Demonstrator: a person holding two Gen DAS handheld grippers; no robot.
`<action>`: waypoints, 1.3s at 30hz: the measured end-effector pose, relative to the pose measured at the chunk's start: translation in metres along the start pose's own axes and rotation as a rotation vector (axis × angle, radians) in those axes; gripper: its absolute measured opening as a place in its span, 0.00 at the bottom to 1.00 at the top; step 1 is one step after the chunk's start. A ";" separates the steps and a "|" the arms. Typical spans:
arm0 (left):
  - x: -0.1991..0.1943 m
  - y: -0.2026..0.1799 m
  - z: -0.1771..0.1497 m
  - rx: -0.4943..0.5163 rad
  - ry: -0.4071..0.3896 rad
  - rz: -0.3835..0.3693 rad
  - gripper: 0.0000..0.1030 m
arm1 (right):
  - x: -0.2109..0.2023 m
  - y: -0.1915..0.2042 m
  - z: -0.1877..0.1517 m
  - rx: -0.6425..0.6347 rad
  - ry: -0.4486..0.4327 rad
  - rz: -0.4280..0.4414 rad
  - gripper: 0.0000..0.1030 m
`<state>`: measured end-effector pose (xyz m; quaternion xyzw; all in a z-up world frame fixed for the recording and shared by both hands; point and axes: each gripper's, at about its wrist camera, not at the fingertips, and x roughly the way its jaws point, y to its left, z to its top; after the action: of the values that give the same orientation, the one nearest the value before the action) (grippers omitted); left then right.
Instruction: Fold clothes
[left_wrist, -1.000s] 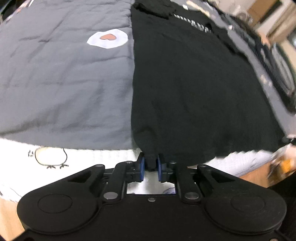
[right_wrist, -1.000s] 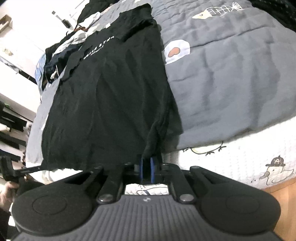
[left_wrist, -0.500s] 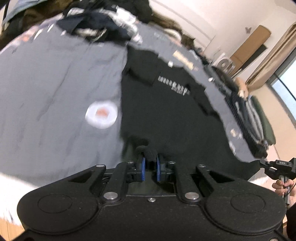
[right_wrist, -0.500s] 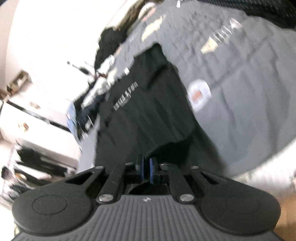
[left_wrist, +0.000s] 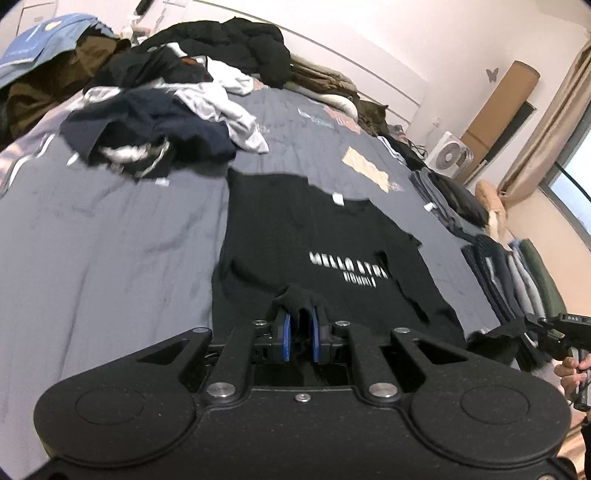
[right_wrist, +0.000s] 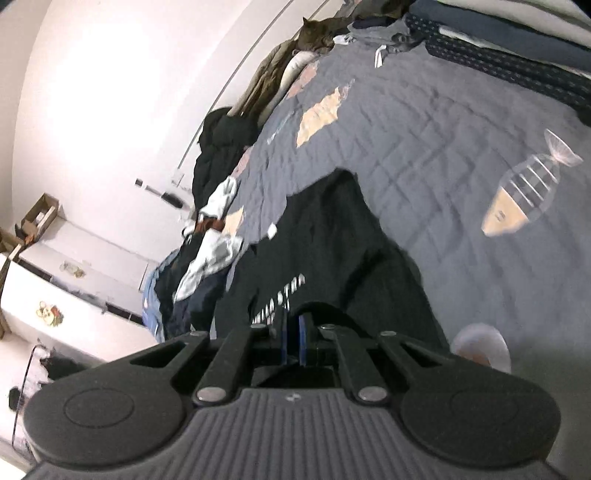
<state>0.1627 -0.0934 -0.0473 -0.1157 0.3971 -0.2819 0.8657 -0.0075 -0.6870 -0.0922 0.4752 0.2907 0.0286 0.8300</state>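
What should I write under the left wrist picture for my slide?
Left gripper pinching the hem of a black T-shirt on a grey bedspread, unfolded clothes piled behind.

Your black T-shirt is soft matt knit cloth with a chalky white print. The grey bedspread under it is quilted, faintly creased fabric. Each hand-held gripper has matt black plastic arms, bright metal screws and smooth blue pads.

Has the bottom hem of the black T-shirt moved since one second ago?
Yes. Both grippers, left gripper and right gripper, hold the black T-shirt hem, which left the bed's foot edge and now reaches the white chest lettering.
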 end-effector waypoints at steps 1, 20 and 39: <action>0.008 -0.001 0.010 0.006 -0.003 0.007 0.11 | 0.009 0.001 0.007 0.003 -0.004 -0.004 0.06; 0.160 0.005 0.157 0.114 -0.058 0.148 0.11 | 0.166 0.042 0.157 -0.099 -0.084 -0.112 0.06; 0.260 0.012 0.203 0.119 -0.126 0.231 0.53 | 0.281 0.010 0.220 -0.110 -0.130 -0.251 0.11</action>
<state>0.4571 -0.2391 -0.0813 -0.0352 0.3353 -0.1956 0.9209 0.3402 -0.7605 -0.1287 0.3900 0.2913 -0.0903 0.8688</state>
